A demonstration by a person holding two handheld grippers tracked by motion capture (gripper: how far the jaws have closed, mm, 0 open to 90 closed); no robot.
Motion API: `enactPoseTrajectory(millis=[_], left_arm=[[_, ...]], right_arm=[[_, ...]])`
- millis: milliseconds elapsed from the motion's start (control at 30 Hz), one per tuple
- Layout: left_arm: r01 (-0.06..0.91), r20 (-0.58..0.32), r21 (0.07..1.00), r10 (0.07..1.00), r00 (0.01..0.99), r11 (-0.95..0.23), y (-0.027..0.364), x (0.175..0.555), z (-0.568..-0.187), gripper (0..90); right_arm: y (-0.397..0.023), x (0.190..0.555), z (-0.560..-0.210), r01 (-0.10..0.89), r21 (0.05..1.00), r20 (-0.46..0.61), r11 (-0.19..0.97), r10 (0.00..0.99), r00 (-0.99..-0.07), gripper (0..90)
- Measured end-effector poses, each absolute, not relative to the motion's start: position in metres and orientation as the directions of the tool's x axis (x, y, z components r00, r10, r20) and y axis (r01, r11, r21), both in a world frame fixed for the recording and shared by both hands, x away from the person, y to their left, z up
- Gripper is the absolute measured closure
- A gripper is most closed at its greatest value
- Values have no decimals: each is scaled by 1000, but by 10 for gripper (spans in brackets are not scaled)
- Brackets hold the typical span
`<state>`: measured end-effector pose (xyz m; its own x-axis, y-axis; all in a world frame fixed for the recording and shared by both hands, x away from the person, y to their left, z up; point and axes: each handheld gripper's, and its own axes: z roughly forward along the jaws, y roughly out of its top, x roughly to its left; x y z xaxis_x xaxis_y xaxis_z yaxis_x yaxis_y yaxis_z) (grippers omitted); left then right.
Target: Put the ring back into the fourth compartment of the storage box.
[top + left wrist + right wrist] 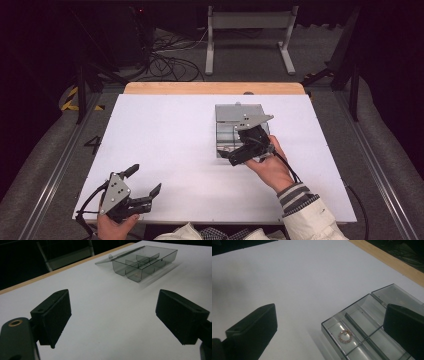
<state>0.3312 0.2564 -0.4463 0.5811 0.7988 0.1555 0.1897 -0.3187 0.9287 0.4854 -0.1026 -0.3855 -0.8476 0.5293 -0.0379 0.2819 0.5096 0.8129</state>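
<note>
Right gripper view is showing a small beaded ring (345,336) lying flat in a corner compartment of the clear compartment box (362,322), with thin dividers separating it from the neighbouring cells. Nothing is touching the ring; the right claw (332,330) is hanging above that end of the box with its jaws standing wide, one over bare counter beside the box and the other over the box's cells, and nothing is being gripped between them. The box's lid (395,296) is lying open, flat on the counter behind the box on its far side.

High view is placing the box (225,131) on the white counter (165,145) right of the middle and nearer the far edge than the near one, with the right claw (235,156) sitting over its near end, held in the person's right hand (270,167), whose striped cuff and pale sleeve are coming in from the near right corner.

Well apart from all this, the left claw (145,181) is hovering at the near left corner of the counter, its jaws spread wide and holding nothing. Left gripper view is looking across bare counter toward the box (145,262) far off, with the wooden strip (62,268) along the counter's far edge beyond it.
</note>
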Motion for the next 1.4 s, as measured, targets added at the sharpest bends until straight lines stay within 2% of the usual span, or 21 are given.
enactPoseTrajectory(millis=[267,667,1133,1400], left_arm=[[192,151,929,800,581,-315,256,331,-446,137],[192,154,928,800,581,-318,256,331,-447,136],[190,162,926,799,579,-325,255,331,-447,137],[189,156,929,799,580,-318,255,331,-447,135]], right_arm=[[-112,477,-385,257,837,-61,484,548,-834,0],[-148,460,-378,247,875,-28,416,554,-832,0],[-191,447,-391,260,872,-38,415,588,-808,0],[-208,436,-404,251,875,-36,414,574,-818,0]])
